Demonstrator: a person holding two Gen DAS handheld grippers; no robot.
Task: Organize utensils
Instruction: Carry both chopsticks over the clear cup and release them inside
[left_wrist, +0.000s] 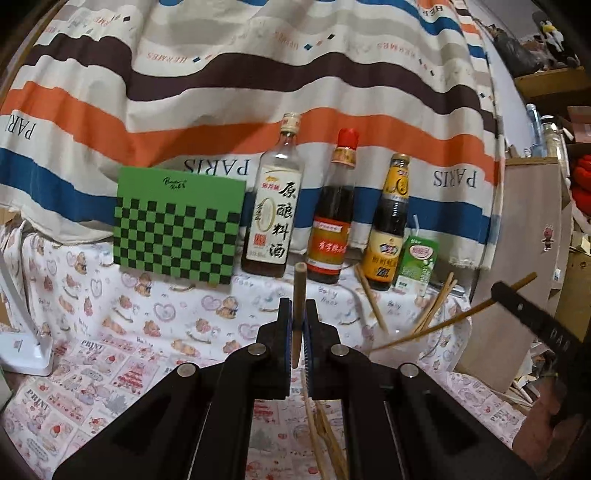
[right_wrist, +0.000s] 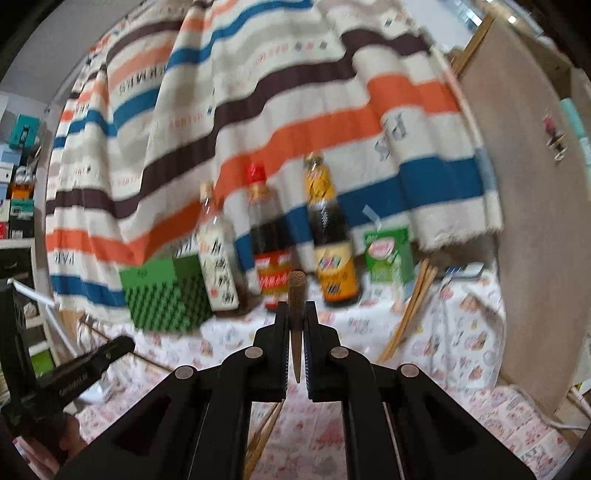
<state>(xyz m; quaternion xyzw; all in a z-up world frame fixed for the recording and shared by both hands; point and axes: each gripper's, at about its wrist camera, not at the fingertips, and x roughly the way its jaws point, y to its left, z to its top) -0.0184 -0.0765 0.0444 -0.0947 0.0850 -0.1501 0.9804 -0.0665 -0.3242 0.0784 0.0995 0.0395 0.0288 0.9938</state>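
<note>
Each tool is clenched on a single brown chopstick: the left tool (left_wrist: 298, 317) pinches one chopstick (left_wrist: 298, 295) that points toward the back edge of the surface (left_wrist: 110, 332), and the right tool (right_wrist: 295, 317) pinches another chopstick (right_wrist: 296, 295) the same way. Near the right edge, a clear glass (left_wrist: 399, 332), hard to make out, has several chopsticks (left_wrist: 436, 306) leaning in it. Along the back edge stand a green checkered box (left_wrist: 177, 229), three sauce bottles (left_wrist: 332, 218) holding dark liquid, and a green drink carton (left_wrist: 415, 266) with a straw.
</note>
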